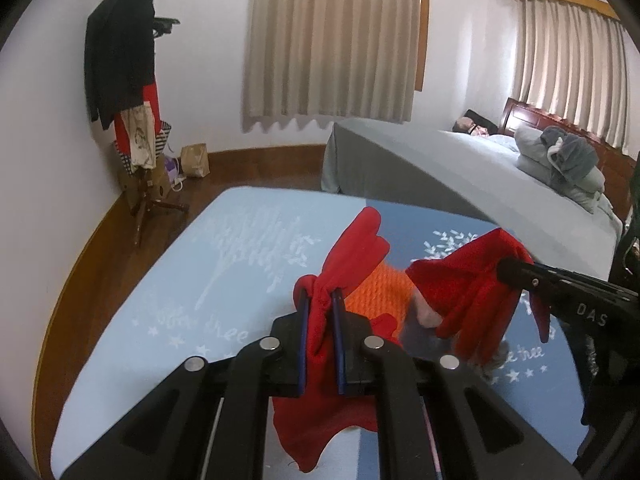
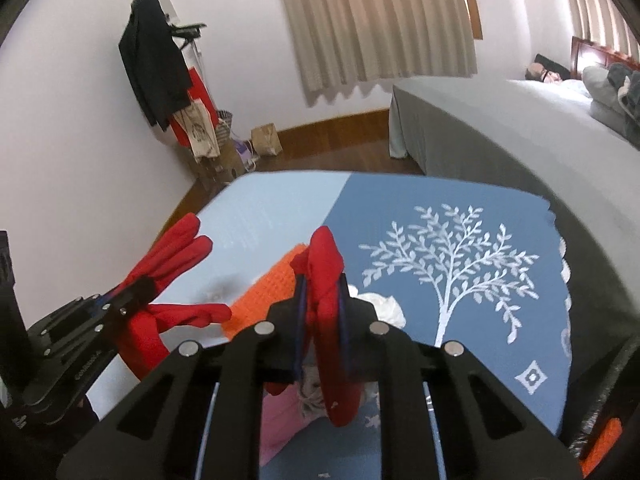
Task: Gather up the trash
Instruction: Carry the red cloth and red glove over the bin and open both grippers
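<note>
Red bag [image 1: 472, 280], or at least some red cloth/plastic thing with finger-like flaps, is held up over the blue tablecloth [image 1: 224, 264], pinched at two spots. Honestly can't say exactly what it is, it reads as a soft red sack stretched between the two tools.

Left gripper [image 1: 320, 308] has its two blue-padded fingers squeezed onto a bunched fold of the red stuff, with a flap sticking up past the tips and more hanging down below. Right gripper [image 2: 322, 292] is doing the same on the other edge: clamped tight on a red fold that pokes up above the tips and droops under them.

Between the two grips there's an orange knitted thing [image 1: 376, 292] lying on the cloth, partly covered by the red material. In the right wrist view a crumpled white tissue [image 2: 380, 304] sits just beside the gripper on the dark blue half, near the white tree print [image 2: 452, 264], and something pink [image 2: 280, 412] shows under the gripper body.

Further out: a bed [image 1: 480, 168] with grey sheets and a pillow pile, beige curtains [image 1: 332, 40], a coat rack [image 1: 120, 52] with a dark jacket in the corner, and a brown paper bag [image 1: 195, 160] on the wood floor.
</note>
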Demonstrator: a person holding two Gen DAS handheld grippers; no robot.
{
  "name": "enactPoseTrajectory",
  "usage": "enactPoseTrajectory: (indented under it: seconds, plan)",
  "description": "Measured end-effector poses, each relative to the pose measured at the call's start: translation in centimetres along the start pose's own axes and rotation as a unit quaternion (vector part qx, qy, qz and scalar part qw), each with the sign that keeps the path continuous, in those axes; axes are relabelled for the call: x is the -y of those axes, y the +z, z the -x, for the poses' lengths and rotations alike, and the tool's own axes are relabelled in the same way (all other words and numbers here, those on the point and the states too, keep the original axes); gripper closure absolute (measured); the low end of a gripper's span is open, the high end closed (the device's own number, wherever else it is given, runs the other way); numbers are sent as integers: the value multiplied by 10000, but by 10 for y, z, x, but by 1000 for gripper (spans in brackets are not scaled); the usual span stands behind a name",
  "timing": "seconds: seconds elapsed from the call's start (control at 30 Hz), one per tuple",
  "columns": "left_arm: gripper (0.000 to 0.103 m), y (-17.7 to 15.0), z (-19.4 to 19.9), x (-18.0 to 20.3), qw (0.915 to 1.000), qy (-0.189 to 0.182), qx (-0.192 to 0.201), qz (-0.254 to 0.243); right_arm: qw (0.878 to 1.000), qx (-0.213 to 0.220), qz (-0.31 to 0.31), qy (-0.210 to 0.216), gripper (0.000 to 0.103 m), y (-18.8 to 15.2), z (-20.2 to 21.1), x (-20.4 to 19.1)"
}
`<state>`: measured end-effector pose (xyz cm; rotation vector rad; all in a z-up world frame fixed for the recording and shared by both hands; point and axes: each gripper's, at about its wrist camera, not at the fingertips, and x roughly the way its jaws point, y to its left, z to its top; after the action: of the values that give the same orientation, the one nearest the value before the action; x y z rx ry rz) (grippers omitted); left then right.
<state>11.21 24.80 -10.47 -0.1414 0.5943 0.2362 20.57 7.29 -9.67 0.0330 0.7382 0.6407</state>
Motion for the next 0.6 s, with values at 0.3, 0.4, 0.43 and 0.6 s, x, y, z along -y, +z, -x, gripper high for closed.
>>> enactPoseTrajectory:
  seconds: [0.3, 0.4, 0.43, 0.6]
  plan:
    - [92, 18, 26, 25, 9992, -259, 264, -123, 9992, 383, -143, -47, 90, 7, 54, 18]
    - [92, 20, 30, 36, 9987, -370, 297, -174, 9988, 453, -164, -119, 90, 5, 71, 25]
    - [92, 20, 32, 41, 9984, -425, 306, -199, 9987, 465, -174, -144, 90, 3, 76, 27]
    - [92, 19, 40, 69, 9965, -693, 329, -336, 9975, 547, -273, -349, 90, -9, 102, 41]
